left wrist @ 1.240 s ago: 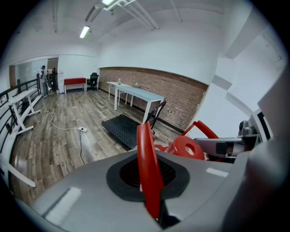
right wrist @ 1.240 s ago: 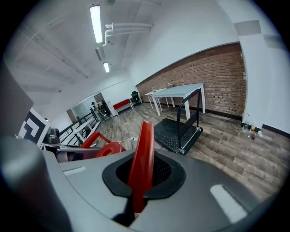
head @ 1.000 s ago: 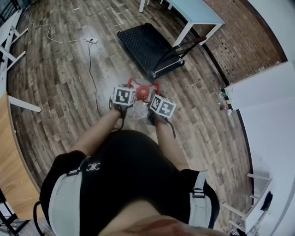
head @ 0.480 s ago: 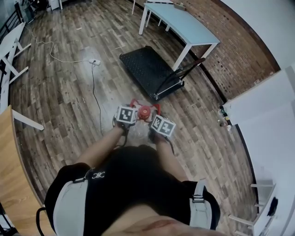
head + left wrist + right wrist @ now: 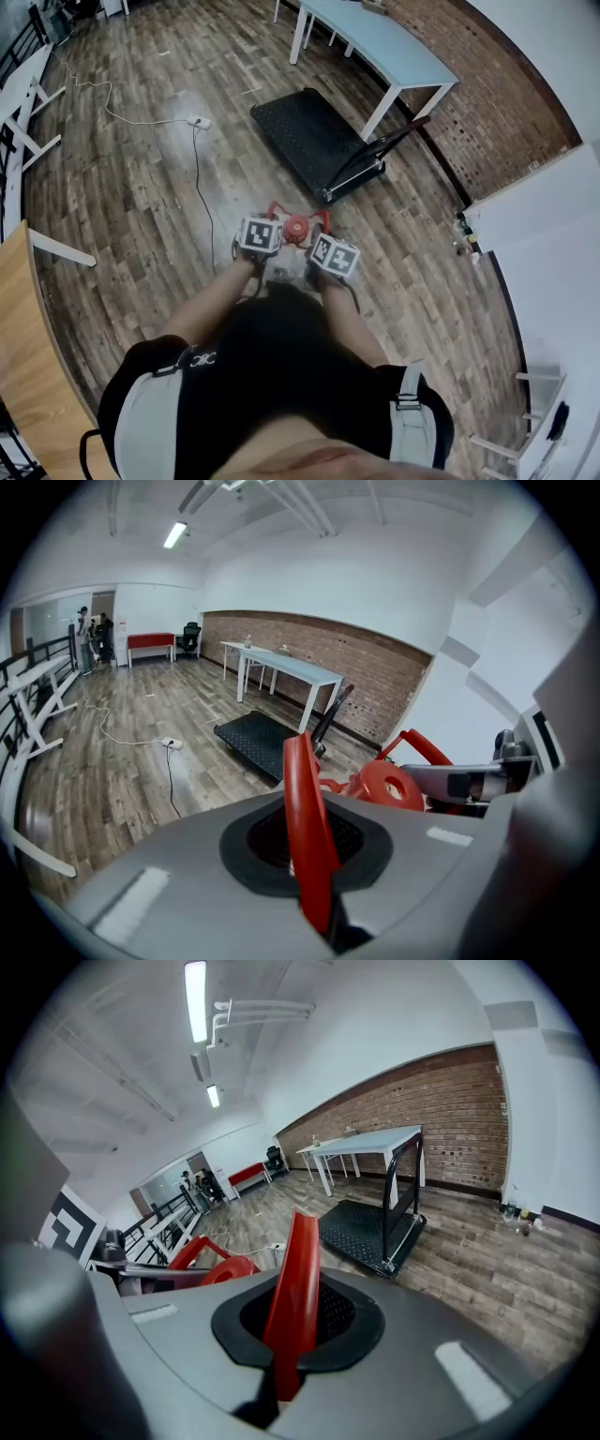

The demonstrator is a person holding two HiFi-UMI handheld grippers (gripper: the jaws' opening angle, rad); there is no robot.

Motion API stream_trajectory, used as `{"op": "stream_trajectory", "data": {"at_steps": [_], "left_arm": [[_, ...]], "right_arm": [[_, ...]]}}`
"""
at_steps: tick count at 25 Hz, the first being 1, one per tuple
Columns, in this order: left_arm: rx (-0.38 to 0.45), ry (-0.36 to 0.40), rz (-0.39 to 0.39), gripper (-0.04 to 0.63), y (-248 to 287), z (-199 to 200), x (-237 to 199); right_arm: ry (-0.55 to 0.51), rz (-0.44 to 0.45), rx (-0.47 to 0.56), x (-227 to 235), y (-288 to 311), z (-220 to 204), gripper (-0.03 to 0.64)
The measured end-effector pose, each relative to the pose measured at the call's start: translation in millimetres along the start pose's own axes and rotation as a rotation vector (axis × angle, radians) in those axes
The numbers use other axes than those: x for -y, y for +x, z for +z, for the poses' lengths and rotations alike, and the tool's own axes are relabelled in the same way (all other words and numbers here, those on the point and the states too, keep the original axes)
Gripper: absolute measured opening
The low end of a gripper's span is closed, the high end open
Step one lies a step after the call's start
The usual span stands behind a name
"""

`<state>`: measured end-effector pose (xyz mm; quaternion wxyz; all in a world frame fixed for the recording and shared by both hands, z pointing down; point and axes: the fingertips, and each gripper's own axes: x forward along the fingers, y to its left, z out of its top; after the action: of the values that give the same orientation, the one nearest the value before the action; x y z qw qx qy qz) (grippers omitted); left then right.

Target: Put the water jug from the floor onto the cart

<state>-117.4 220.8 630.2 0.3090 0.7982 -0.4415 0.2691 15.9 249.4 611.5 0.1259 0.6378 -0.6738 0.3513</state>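
The water jug (image 5: 281, 266) is clear with a red cap (image 5: 296, 226) and red handle arms, and it is held in front of the person's legs. My left gripper (image 5: 270, 225) is shut on one red handle arm (image 5: 305, 827), my right gripper (image 5: 317, 238) on the other (image 5: 292, 1297). Each gripper view shows a red strip clamped between its dark pads. The red cap (image 5: 384, 785) and the other gripper appear beside it. The black flat cart (image 5: 309, 136), with its handle (image 5: 380, 155) folded low, stands a short way ahead on the wood floor. The jug's lower body is hidden.
A pale table (image 5: 375, 42) stands behind the cart by the brick wall (image 5: 487, 103). A power strip with cable (image 5: 195, 122) lies on the floor to the left. White cabinets (image 5: 544, 244) are at the right, a wooden desk (image 5: 23, 356) at the left, and small bottles (image 5: 464, 230) by the wall.
Both grippers have moved the jug a little way across the floor towards the cart and slightly lower. Both grips are unchanged.
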Motion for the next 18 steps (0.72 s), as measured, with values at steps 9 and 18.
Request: {"op": "stream_trajectory", "data": {"at_steps": [9,18], "left_arm": [[-0.044,0.007,0.016,0.003,56.9,48.3,-26.1],[-0.002,0.077,0.083,0.005,116.0,155.9,-52.5]], "right_arm": [[0.036,0.025,-0.028,10.5,72.7,44.3,0.017],[0.023,0.059,-0.046,27.8,154.4,123.3,0.015]]}}
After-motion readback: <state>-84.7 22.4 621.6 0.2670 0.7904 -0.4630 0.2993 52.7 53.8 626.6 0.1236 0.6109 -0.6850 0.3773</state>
